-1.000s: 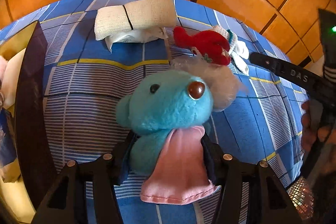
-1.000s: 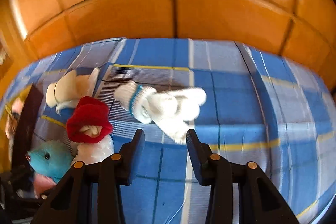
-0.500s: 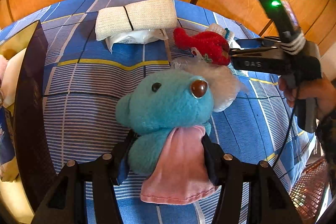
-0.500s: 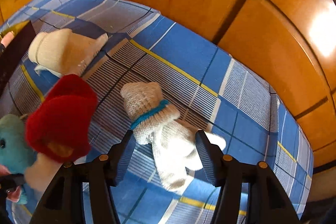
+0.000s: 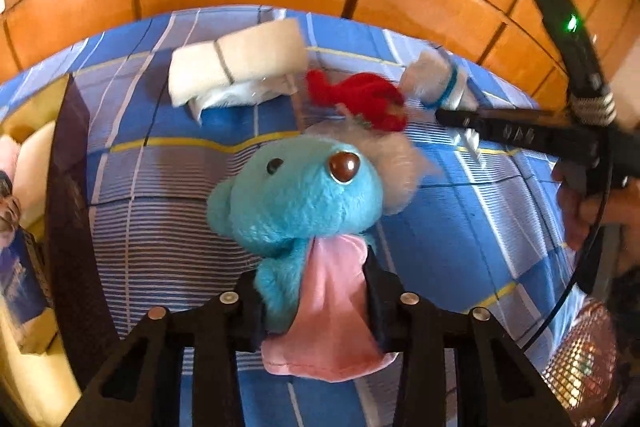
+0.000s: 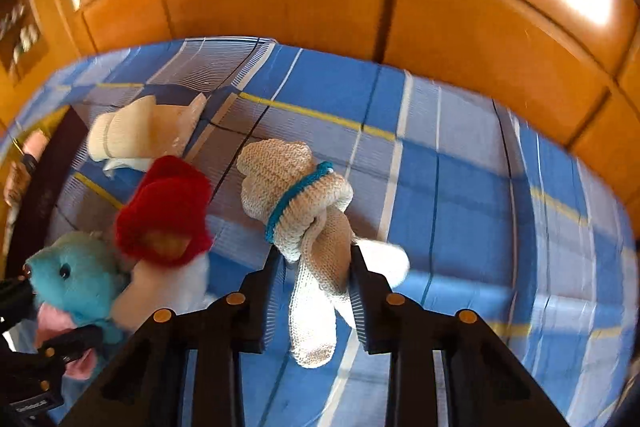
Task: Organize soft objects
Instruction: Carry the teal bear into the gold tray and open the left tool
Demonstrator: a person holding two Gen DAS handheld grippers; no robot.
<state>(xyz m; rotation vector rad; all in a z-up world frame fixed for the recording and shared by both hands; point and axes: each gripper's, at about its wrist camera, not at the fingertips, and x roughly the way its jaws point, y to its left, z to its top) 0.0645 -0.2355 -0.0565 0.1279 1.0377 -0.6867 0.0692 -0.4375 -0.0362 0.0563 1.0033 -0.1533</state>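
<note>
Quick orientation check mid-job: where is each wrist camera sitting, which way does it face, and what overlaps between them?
Left wrist: on the left gripper, angled down at the blue checked cloth; fingers clamp the blue plush toy; a hand shows at right.
Right wrist: on the right gripper, angled down; jaws closing around the knitted white socks.
Shared: plush, red item, socks, folded cream cloth.

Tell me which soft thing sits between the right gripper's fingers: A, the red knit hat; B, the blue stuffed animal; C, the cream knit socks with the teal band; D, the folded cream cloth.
C: in the right wrist view the cream knit socks hang between the closing fingers of the right gripper, while the left gripper clamps the blue toy.
</note>
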